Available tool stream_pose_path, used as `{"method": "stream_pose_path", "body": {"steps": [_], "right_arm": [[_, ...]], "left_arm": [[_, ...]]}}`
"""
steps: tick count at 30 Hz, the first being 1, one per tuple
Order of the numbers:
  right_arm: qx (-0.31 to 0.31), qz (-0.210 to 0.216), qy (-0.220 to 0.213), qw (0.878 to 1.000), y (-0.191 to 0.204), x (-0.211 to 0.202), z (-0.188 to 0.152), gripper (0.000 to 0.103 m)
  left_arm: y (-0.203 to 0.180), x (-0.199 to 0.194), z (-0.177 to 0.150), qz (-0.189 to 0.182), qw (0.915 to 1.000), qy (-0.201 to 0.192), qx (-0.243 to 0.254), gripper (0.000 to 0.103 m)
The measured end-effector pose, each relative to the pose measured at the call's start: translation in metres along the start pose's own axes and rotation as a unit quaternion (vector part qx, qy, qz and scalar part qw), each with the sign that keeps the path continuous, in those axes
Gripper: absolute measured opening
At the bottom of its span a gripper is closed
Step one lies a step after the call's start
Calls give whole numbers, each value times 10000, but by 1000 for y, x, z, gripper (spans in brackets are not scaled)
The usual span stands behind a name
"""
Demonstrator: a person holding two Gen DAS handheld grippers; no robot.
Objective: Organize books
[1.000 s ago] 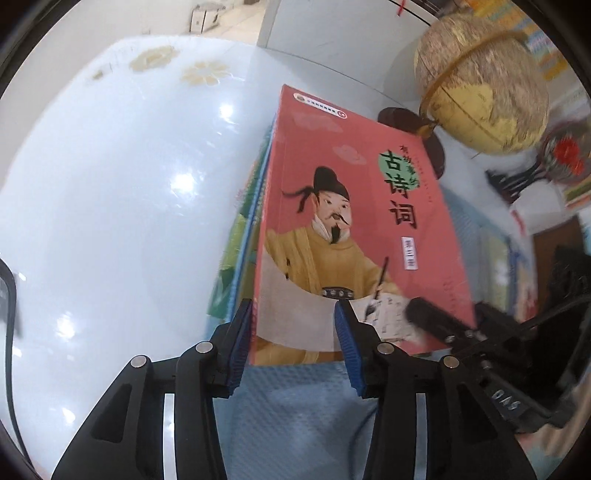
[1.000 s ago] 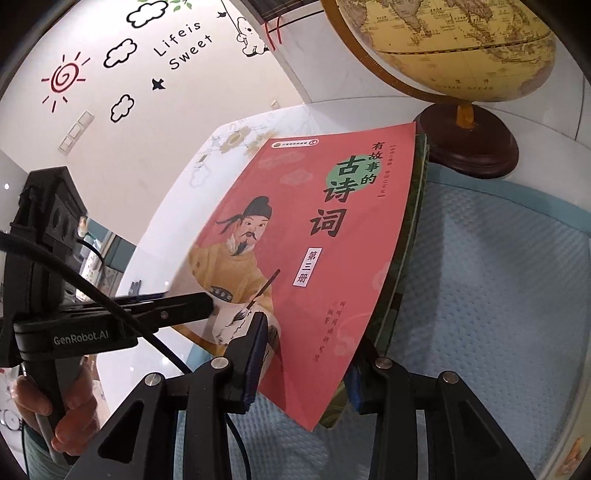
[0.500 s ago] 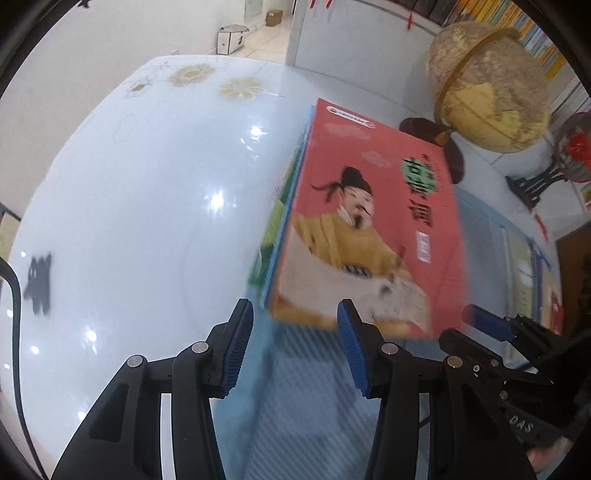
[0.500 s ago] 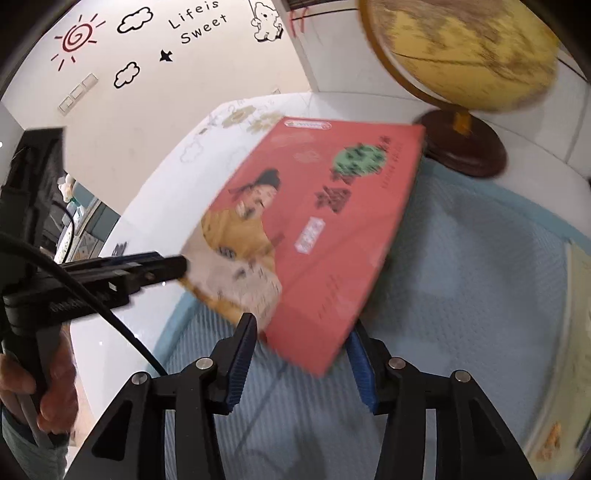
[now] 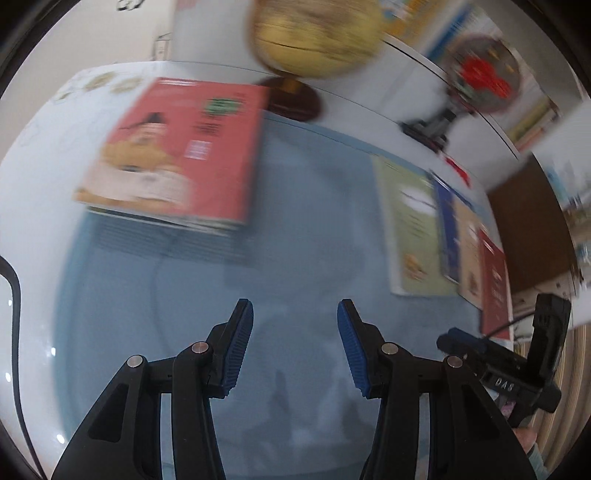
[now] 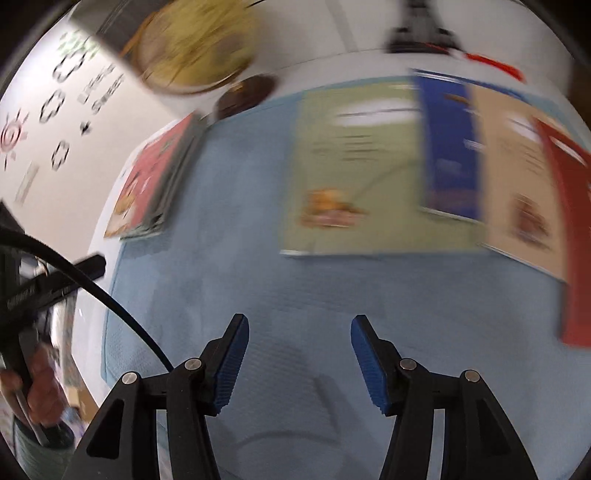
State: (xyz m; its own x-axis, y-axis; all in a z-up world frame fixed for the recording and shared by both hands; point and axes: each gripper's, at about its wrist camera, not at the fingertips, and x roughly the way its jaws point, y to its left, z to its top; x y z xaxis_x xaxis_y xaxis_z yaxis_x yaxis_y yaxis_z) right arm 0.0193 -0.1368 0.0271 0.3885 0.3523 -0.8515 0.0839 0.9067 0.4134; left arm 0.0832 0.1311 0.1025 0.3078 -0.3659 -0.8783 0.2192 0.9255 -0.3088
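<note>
A stack of books topped by a red book [image 5: 184,147] with a robed figure lies at the blue mat's [image 5: 295,266] far left corner, also in the right wrist view as red book [image 6: 155,177]. Several more books lie in a row at the right: a green book [image 5: 413,229] [image 6: 354,170], a blue book [image 6: 448,147], a tan book [image 6: 517,173] and a dark red book [image 6: 569,229]. My left gripper [image 5: 295,347] is open over bare mat. My right gripper [image 6: 299,362] hangs over the mat, its jaws opening, nothing between them. Both views are motion-blurred.
A globe [image 5: 314,33] on a dark wooden base [image 5: 291,99] stands behind the red book stack. A small fan with a red centre [image 5: 480,77] stands at the back right. The white table [image 5: 44,155] extends left of the mat. A hand [image 6: 37,391] holds the other gripper.
Both grippers let go of the red-topped stack and pulled back and to the right, away from it. The stack now lies on the mat's far left; the row of books has come into view.
</note>
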Motion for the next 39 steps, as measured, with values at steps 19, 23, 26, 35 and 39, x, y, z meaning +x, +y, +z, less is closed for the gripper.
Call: {"method": "stream_pose_path", "body": {"steps": [19,23,26,35,39], "right_arm": [[680,-732,-577,9933,-271,-175,-33,65],[786,-707,-471,9933,-296,-169,-26,65],[847,-661,-397,9934,-307,-159,-20,65],[786,-811,-251,9933,-323,-119,17,65],[646,-745,-133,9950,-318,-109,23,65]], "left_arm": [[-302,97,-35,-752,9949,314,591,45],[-319,124,-34,-664,9955,504,450,45],[-321,132,-35,-519,9970,467,348,45],[-328,162,-31,-606,9953,670,337,45],[-334,165,-33,-786,9933,766,367,45]]}}
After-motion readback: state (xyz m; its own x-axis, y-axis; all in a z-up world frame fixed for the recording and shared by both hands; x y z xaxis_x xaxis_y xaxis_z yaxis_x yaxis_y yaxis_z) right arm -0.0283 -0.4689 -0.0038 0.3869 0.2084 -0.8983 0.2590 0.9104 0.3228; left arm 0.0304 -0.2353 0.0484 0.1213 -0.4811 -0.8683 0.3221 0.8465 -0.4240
